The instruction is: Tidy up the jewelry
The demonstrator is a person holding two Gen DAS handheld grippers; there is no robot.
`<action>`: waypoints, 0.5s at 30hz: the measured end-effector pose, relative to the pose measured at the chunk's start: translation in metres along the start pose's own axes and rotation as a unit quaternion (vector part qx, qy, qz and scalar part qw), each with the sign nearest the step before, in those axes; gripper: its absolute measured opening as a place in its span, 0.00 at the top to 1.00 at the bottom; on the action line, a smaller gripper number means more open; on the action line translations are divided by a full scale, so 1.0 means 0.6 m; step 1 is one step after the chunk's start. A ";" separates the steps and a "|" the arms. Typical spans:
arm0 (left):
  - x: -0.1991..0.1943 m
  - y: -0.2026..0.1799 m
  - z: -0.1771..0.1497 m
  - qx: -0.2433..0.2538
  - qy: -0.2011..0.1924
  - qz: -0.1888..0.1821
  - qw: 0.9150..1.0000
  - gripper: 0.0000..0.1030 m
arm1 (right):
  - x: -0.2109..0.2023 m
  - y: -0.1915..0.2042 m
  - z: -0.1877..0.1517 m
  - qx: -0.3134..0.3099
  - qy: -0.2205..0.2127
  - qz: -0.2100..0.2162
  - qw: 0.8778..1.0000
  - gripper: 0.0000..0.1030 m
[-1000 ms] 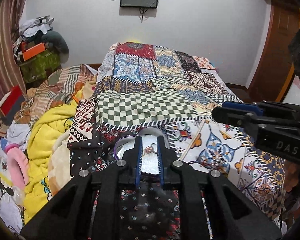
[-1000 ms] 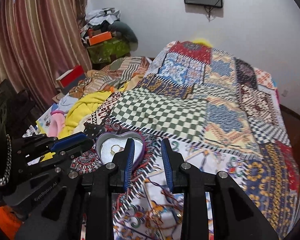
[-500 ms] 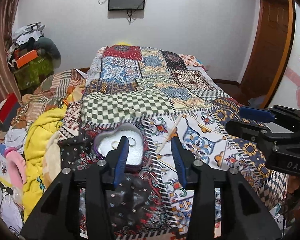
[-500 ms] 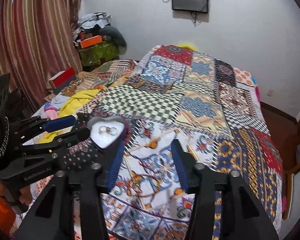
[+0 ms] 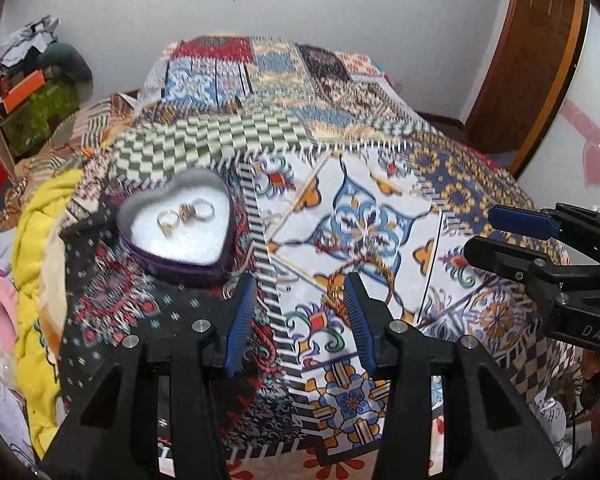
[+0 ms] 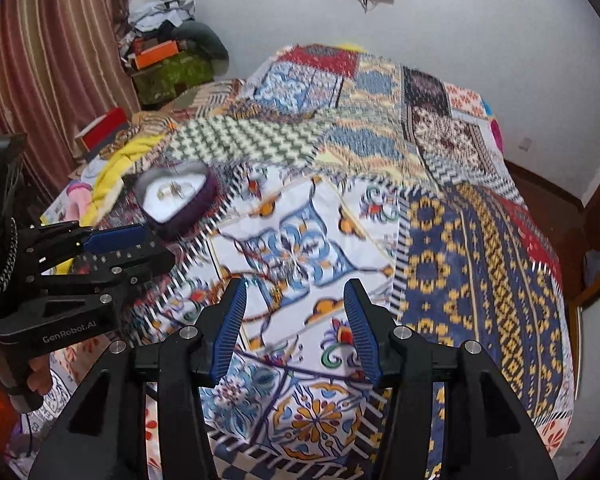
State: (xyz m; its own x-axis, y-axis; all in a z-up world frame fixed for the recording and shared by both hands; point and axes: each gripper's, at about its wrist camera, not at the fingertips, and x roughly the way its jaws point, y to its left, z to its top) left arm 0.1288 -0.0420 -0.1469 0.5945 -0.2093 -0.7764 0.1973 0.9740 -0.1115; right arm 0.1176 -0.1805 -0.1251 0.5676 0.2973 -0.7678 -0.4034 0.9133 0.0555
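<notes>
A heart-shaped tin (image 5: pixel 180 268) with a purple wall and white lining sits on the patchwork quilt (image 5: pixel 380 200). Three rings (image 5: pixel 186 213) lie inside it, close together. My left gripper (image 5: pixel 298 292) is open and holds nothing; it hangs over the quilt, nearer than the tin and to its right. The right wrist view shows the tin (image 6: pixel 200 200) and rings (image 6: pixel 174 190) at the far left. My right gripper (image 6: pixel 294 300) is open over the white patterned patch. A thin reddish-gold chain (image 6: pixel 260 276) seems to lie just beyond its fingertips; blur hides detail.
A yellow blanket (image 5: pixel 40 240) and loose clothes are heaped along the bed's left side. A striped curtain (image 6: pixel 40 60) and a cluttered green box (image 6: pixel 172 72) stand at the left. A wooden door (image 5: pixel 532 60) is at the right. The right gripper's body (image 5: pixel 540 256) crosses the left view.
My left gripper, which was nearly shut around a ring over the tin, has opened and pulled back to the right; that ring now lies in the tin. The right gripper has opened wider and drawn back.
</notes>
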 end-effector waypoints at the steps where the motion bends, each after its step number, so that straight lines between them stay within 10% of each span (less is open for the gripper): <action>1: 0.005 0.000 -0.003 0.000 0.004 0.000 1.000 0.57 | 0.003 -0.001 -0.003 0.000 0.003 0.000 1.000 0.54; 15: 0.080 -0.014 -0.021 0.007 0.047 -0.029 0.998 0.64 | 0.058 -0.023 -0.028 0.011 0.054 0.000 0.998 0.54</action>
State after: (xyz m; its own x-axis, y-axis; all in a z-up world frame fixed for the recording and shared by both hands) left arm 0.1462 -0.0594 -0.1911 0.5055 -0.2548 -0.8244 0.2399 0.9592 -0.1494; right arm 0.1311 -0.1876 -0.1633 0.4863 0.2660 -0.8323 -0.3866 0.9197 0.0681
